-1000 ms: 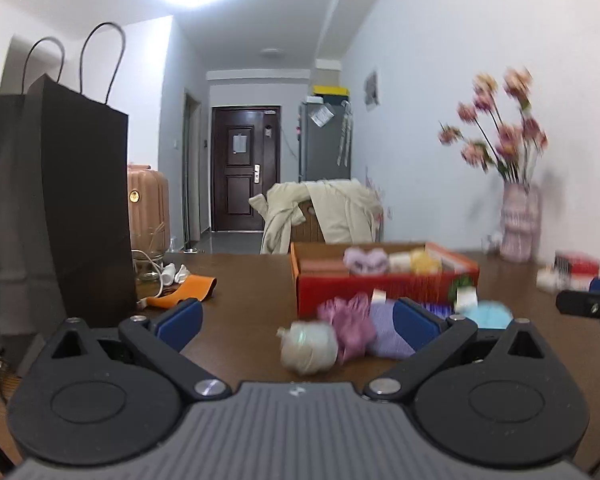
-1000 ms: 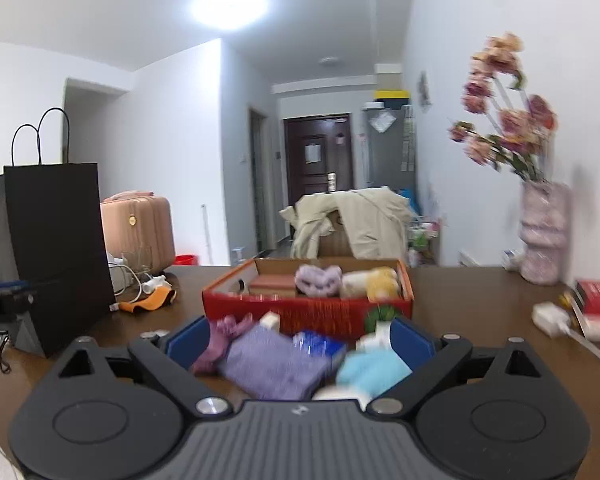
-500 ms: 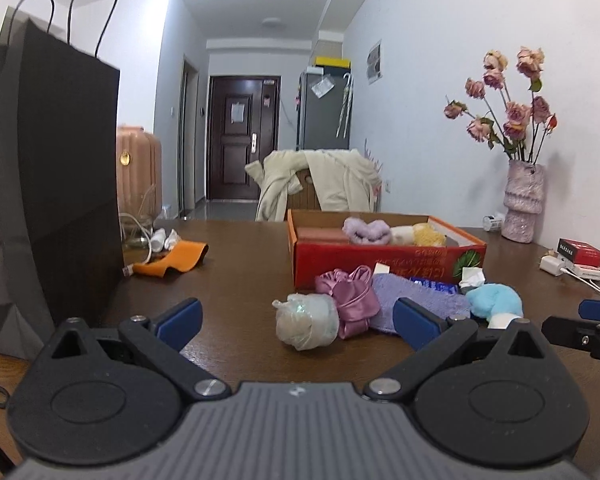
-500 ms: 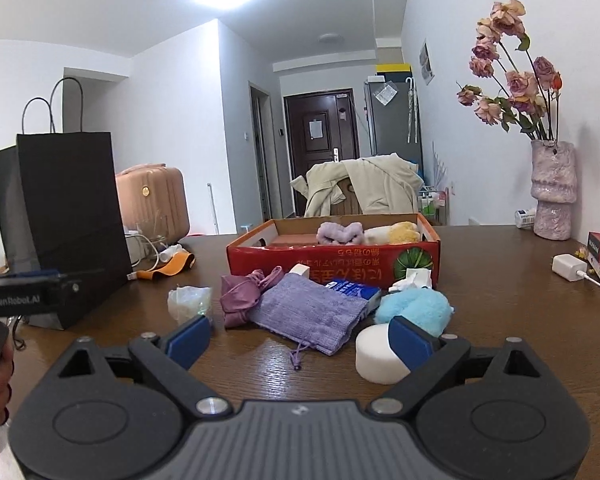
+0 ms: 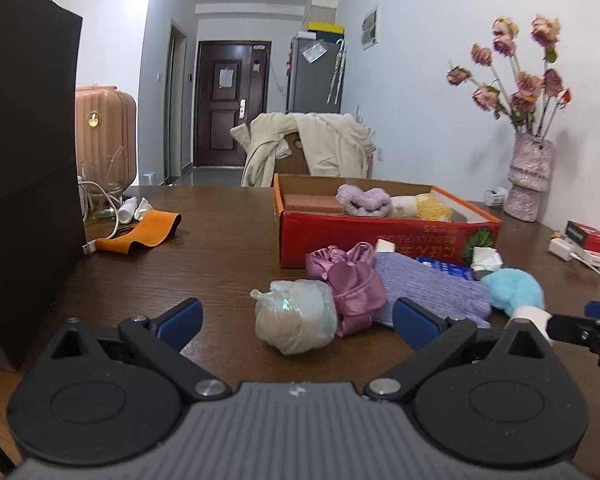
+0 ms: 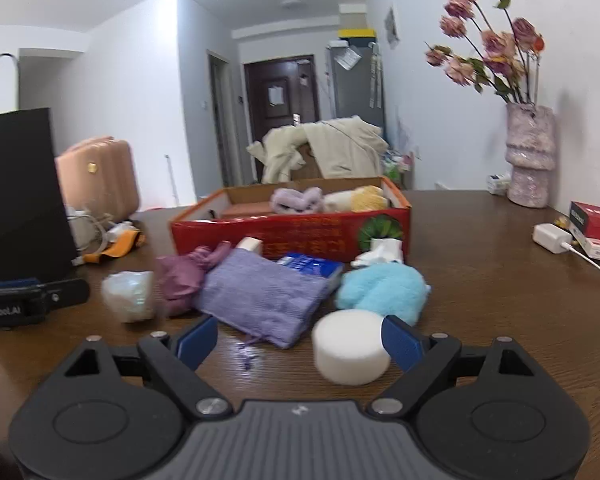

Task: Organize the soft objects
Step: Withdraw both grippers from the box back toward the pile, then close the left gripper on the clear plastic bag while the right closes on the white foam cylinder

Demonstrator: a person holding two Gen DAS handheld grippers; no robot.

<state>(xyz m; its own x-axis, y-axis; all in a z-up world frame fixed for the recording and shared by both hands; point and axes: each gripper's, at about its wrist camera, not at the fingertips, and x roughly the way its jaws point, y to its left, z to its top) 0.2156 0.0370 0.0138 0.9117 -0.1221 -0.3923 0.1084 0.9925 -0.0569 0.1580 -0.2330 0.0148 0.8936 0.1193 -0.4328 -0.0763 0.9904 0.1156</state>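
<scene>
The brown wooden worktop (image 5: 228, 240) carries everything, with a tall black paper bag (image 5: 24, 120) standing at its left edge. Toward the back sits an open red cardboard box (image 6: 292, 236) already holding a lilac fluffy piece (image 6: 298, 200), a cream item and a yellow one (image 6: 368, 199). In front of the box lies a cluster of soft things: a purple knitted pouch (image 6: 260, 294) flat in the middle, a blue fluffy puff (image 6: 382, 290) just to its right, a pink satin bundle (image 5: 350, 284) touching its left side, and a plastic-wrapped pale ball (image 5: 294, 318) further left. A white round sponge (image 6: 350, 346) stands nearest the right gripper (image 6: 300, 338), whose blue-padded jaws are spread wide and empty, the sponge resting just inside the right pad. The left gripper (image 5: 296, 318) is likewise spread wide with nothing held, the wrapped ball lying on the worktop between its pads, touching neither.
</scene>
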